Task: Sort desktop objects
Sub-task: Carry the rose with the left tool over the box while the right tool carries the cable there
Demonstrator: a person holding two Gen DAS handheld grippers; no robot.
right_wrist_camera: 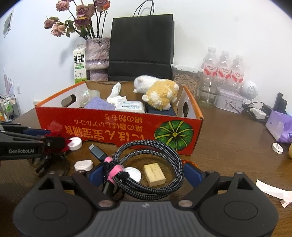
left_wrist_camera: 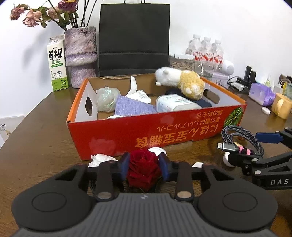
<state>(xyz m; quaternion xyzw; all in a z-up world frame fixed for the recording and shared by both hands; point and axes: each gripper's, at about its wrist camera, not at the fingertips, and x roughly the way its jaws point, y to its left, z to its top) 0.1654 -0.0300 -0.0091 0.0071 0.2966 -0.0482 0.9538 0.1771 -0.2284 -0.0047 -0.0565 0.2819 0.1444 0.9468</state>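
Crimson rose (left_wrist_camera: 142,168) pinched by left hand-held gripper (left_wrist_camera: 144,165); petals ruffled.

plush toy (left_wrist_camera: 180,82) in box (left_wrist_camera: 146,131); paper bag (left_wrist_camera: 134,38) behind it.

Along the wall behind my table (right_wrist_camera: 228,138) stands a black paper bag (left_wrist_camera: 134,38), with a purple vase (left_wrist_camera: 80,54) of dried roses (left_wrist_camera: 32,16) just to its left and a milk carton (left_wrist_camera: 57,63) beside that. To the bag's right I see three water bottles (right_wrist_camera: 223,73), a white speaker (right_wrist_camera: 250,90), and a patterned tin (right_wrist_camera: 230,100).
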